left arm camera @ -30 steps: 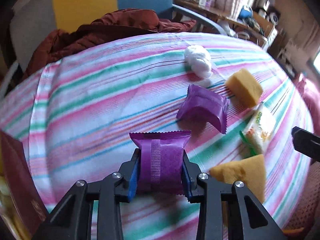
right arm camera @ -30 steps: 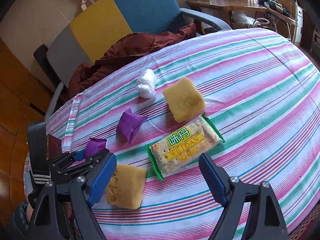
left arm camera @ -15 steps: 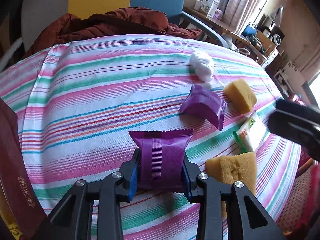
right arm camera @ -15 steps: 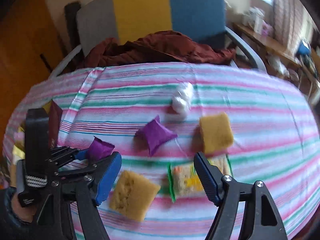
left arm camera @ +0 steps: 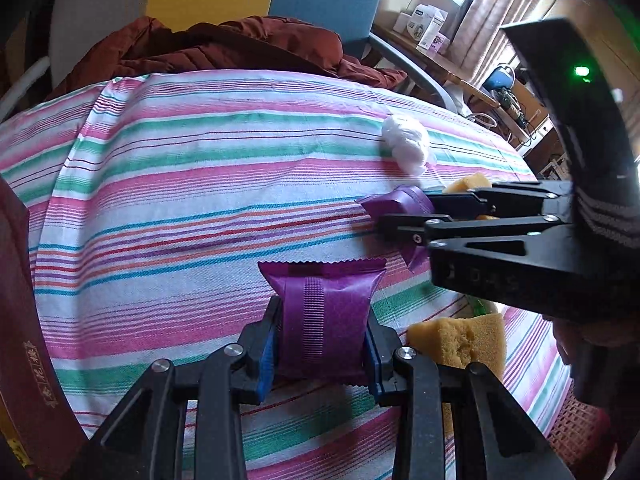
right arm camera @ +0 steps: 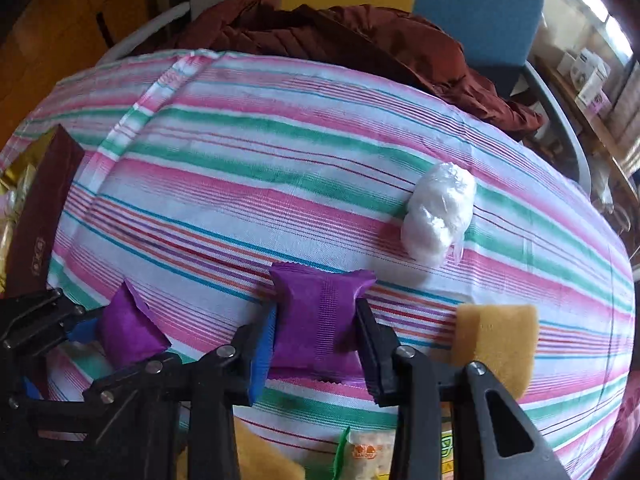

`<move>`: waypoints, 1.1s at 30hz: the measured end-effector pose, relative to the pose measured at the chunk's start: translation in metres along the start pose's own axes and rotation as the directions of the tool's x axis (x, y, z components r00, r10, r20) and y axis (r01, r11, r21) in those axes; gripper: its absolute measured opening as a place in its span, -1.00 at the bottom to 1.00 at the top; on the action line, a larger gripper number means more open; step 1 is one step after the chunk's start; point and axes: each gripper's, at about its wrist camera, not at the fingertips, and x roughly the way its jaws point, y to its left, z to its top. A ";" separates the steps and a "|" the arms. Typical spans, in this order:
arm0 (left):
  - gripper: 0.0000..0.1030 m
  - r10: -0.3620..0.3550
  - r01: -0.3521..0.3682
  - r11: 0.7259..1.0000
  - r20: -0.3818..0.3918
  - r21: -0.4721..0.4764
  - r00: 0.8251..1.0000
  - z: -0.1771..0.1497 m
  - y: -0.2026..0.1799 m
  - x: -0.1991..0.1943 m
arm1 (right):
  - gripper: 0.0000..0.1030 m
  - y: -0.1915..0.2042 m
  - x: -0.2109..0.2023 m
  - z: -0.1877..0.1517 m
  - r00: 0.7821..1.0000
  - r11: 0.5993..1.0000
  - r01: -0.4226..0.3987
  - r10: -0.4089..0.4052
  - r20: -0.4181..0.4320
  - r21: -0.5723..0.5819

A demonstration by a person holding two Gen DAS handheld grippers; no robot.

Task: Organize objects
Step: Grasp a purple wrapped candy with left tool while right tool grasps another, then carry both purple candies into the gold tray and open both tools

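My left gripper (left arm camera: 322,336) is shut on a purple snack packet (left arm camera: 324,312), held just above the striped tablecloth (left arm camera: 180,200). A second purple packet (right arm camera: 320,320) sits between the blue pads of my right gripper (right arm camera: 316,328); its jaws are closing and the pads press both sides of it. In the left wrist view the right gripper (left arm camera: 384,216) comes in from the right with that packet (left arm camera: 404,200) in it. The right wrist view shows the left gripper (right arm camera: 80,328) and its packet (right arm camera: 128,328) at the left.
A white plastic wad (right arm camera: 440,212) lies beyond the packets. Yellow sponges (right arm camera: 496,340) (left arm camera: 460,344) and a cracker pack (right arm camera: 364,456) lie near the front. A dark red box (left arm camera: 24,320) stands at the left edge. A brown jacket (right arm camera: 340,40) hangs over the chair behind.
My right gripper swung left from over the cracker pack to the second purple packet and closed on it. The left gripper kept its packet and rolled a little.
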 end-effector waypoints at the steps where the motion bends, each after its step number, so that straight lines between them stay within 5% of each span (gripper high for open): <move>1: -0.30 0.000 0.000 1.000 0.001 0.003 1.000 0.000 0.000 0.000 | -0.29 0.000 -0.005 -0.003 1.000 1.000 -0.002 0.002 0.011 0.007; 8: -0.32 -0.009 0.009 1.000 0.008 -0.007 1.000 -0.006 -0.002 -0.018 | -0.29 0.000 -0.055 -0.021 0.993 0.997 -0.033 0.025 0.112 0.070; 18: -0.32 -0.014 0.011 1.000 0.137 0.028 0.990 -0.033 -0.004 -0.102 | -0.29 0.040 -0.102 -0.044 0.971 0.989 -0.111 0.088 0.221 0.095; 26: -0.31 0.041 -0.028 0.998 0.221 -0.060 0.974 -0.068 0.043 -0.171 | -0.29 0.103 -0.116 -0.049 0.943 0.975 -0.218 0.202 0.263 0.032; 33: -0.31 0.130 -0.072 0.980 0.321 -0.184 0.938 -0.098 0.097 -0.234 | -0.29 0.166 -0.122 -0.042 0.919 0.957 -0.285 0.288 0.271 -0.052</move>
